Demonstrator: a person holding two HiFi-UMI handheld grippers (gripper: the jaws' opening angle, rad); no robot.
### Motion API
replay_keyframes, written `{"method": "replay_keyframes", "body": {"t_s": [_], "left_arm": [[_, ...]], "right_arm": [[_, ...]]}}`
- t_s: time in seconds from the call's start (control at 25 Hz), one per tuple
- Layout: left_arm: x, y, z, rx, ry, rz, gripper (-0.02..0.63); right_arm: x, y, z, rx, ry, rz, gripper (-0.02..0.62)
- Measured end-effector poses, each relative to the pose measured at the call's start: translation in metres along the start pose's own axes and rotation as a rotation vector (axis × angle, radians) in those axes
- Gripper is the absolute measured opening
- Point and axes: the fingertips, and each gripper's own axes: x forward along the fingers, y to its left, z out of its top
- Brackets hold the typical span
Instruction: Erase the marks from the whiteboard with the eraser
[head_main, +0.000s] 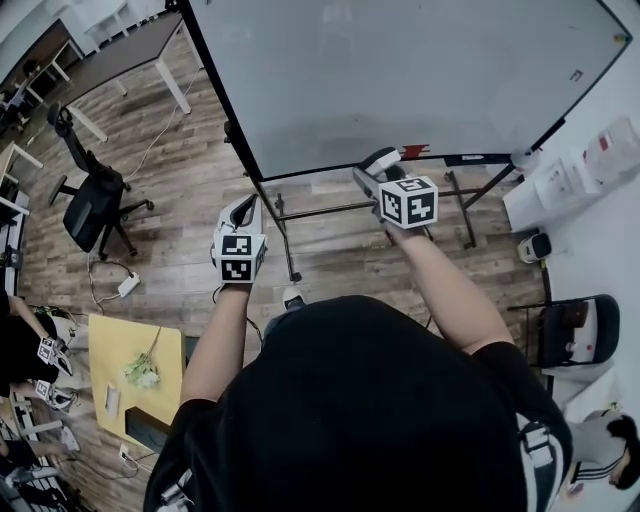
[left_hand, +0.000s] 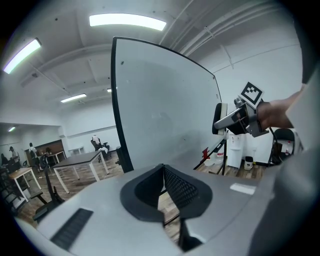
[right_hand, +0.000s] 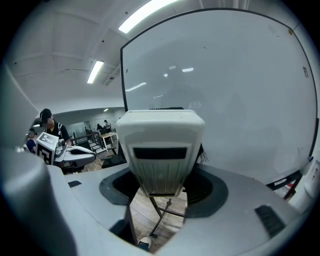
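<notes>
Right tool (head_main: 376, 172) raised at whiteboard (head_main: 400, 70), pinching eraser (right_hand: 160, 145), left tool (left_hand: 163, 175) lower, pressed together, empty.

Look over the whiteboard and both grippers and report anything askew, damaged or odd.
Nothing stands out. The whiteboard stands upright, and its surface looks clean but for a few tiny specks. The right gripper holds the eraser squarely in its jaws. The left gripper is shut and empty.
</notes>
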Motion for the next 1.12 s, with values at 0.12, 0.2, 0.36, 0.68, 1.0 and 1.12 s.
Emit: {"method": "replay_keyframes", "body": {"t_s": [0.12, 0.2, 0.36, 0.68, 1.0, 1.12], "left_arm": [[-0.001, -0.001, 0.006, 0.003, -0.010, 0.006, 0.014], [-0.002, -0.005, 0.008, 0.000, -0.016, 0.007, 0.014], [-0.003, -0.010, 0.008, 0.003, -0.018, 0.005, 0.014], [-0.008, -0.015, 0.004, 0.003, -0.015, 0.006, 0.014], [0.000, -0.024, 0.010, 0.008, -0.016, -0.006, 0.014], [0.003, -0.026, 0.010, 0.008, -0.014, -0.013, 0.014]], "right_arm": [[-0.004, -0.002, 0.001, -0.005, -0.006, -0.004, 0.250], [-0.007, -0.004, -0.001, -0.011, -0.007, -0.007, 0.250], [-0.012, -0.006, -0.005, -0.012, -0.008, -0.013, 0.250], [-0.019, -0.005, -0.003, -0.018, -0.018, -0.011, 0.250], [-0.022, -0.015, -0.006, -0.026, -0.010, -0.022, 0.250], [-0.022, -0.017, -0.006, -0.026, -0.008, -0.023, 0.250]]}}
